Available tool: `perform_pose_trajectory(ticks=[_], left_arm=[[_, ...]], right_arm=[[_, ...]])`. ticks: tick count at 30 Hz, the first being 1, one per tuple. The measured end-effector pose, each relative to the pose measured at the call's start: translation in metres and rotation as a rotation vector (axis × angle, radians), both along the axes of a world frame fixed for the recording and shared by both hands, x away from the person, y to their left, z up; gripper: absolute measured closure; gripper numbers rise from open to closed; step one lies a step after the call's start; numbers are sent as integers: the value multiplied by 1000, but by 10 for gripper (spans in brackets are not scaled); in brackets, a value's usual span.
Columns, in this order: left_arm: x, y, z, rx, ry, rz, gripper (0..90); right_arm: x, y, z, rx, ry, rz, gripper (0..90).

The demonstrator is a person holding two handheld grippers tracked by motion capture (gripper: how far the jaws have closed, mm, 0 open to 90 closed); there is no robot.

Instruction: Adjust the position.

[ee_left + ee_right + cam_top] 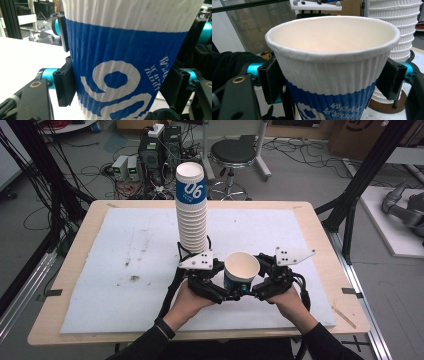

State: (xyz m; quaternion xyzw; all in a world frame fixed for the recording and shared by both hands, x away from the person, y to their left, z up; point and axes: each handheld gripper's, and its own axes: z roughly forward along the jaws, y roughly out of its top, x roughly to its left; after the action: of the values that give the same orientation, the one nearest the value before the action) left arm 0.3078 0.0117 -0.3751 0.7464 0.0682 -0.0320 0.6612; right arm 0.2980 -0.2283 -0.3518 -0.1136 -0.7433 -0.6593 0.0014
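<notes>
The high view looks forward and down from the counter's point(75, 270) near edge. Both claw views sit very close to the cup point(241, 270), facing it from opposite sides; all three share it.

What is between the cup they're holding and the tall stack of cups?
Nothing visible. The blue-and-white ribbed paper cup, pinched by both hand-held grippers, sits just right of the tall stack of ribbed paper cups, with open space between.

You hold a ribbed, matt paper cup point(241, 270) beside a stack of the same ribbed paper cups point(191, 212); the white foam mat point(125, 270) looks rough and stained on the pale wood table point(75, 255).
</notes>
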Motion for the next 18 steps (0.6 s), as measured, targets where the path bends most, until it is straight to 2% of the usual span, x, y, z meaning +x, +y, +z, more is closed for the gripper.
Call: perform_pose_trajectory(ticks=[4,8,12,18], left_arm=[[0,-1,-2,4,-6,-2,263],[0,-1,-2,8,-20,-5,265],[0,-1,-1,12,-21,0,264],[0,3,-1,45,-35,48,169]], right_arm=[[0,-2,3,26,19,5,185],[0,-4,4,37,15,5,189],[0,-4,4,31,13,7,202],[2,-8,5,27,-9,-16,208]])
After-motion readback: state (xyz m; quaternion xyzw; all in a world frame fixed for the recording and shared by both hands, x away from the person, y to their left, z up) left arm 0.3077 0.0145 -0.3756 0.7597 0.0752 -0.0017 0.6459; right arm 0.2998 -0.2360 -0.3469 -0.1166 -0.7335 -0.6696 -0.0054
